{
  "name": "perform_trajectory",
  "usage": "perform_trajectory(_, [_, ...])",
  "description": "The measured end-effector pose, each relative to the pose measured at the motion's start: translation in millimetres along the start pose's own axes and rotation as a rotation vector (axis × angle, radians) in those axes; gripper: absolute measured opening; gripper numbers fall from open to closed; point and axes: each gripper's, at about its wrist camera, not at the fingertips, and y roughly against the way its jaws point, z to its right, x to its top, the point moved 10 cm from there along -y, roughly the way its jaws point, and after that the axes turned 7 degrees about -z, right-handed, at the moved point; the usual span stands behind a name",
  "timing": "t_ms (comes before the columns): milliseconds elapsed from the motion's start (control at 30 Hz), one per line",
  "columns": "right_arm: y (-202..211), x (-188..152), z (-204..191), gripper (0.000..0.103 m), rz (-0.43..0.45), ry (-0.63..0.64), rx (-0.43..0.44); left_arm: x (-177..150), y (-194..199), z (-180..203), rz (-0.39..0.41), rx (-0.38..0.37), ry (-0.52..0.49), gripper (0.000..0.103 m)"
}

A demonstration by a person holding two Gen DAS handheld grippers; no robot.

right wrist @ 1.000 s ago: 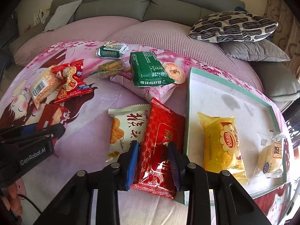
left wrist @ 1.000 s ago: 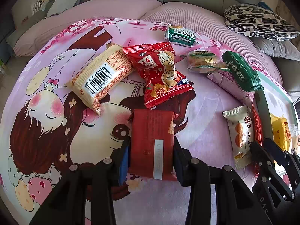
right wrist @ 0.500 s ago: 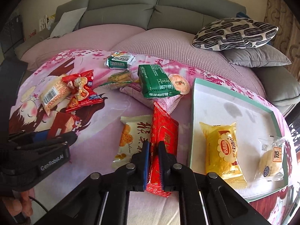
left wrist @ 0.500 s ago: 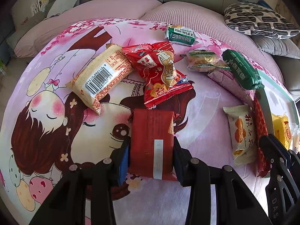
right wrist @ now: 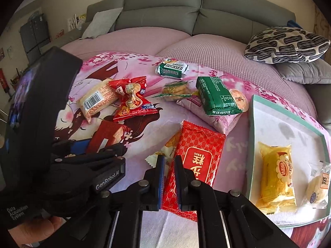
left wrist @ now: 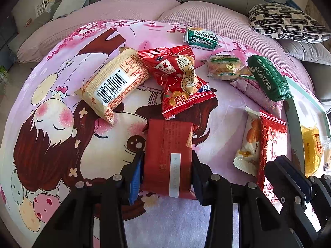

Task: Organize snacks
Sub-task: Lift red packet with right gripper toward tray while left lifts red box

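Two wrapped cakes sit in the green-rimmed white tray [right wrist: 251,144]; right gripper [right wrist: 169,165] pinches the red patterned foil packet [right wrist: 198,150], left gripper [left wrist: 166,165] clamps the dark-red rectangular pack [left wrist: 167,153], about seven still on the pink blanket [left wrist: 51,124].

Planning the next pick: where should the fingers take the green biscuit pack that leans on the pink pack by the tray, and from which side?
Grip the green biscuit pack across its narrow width, near the middle, coming from above. It is a long, firm-looking block lying propped and tilted on the pink pack, so its long side faces look clear, while its ends are thin, crimped seals.
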Motion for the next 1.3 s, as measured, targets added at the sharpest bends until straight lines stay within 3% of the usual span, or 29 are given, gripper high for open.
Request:
perform_trajectory(133, [3,1,11,0.043,0.011,-0.030,-0.027,0,0,0,-0.001,-0.003,0.002,0.044])
perform_trajectory(267, [-1,-2,28,0.052,-0.006,-0.096,-0.041,0,0,0,-0.001,-0.003,0.002,0.044])
perform_trajectory(333, [-7,-5,34,0.064,-0.029,-0.126,-0.037,0,0,1,-0.001,-0.004,0.003,0.044])
perform_trajectory(533, [-29,-16,34,0.066,-0.111,-0.159,-0.010,0,-1,0,-0.003,0.001,0.004,0.044])
perform_trajectory(833, [-37,-21,28,0.067,-0.128,-0.128,-0.038,0,-3,0,-0.004,0.005,0.003,0.047])
perform_trajectory(1067, [-36,-21,34,0.066,-0.126,-0.160,-0.037,3,-7,3,0.010,-0.001,0.005,0.064])
perform_trajectory(1300, [-35,-21,34,0.056,-0.124,-0.169,-0.025,4,-11,11,0.037,-0.043,-0.013,0.083])
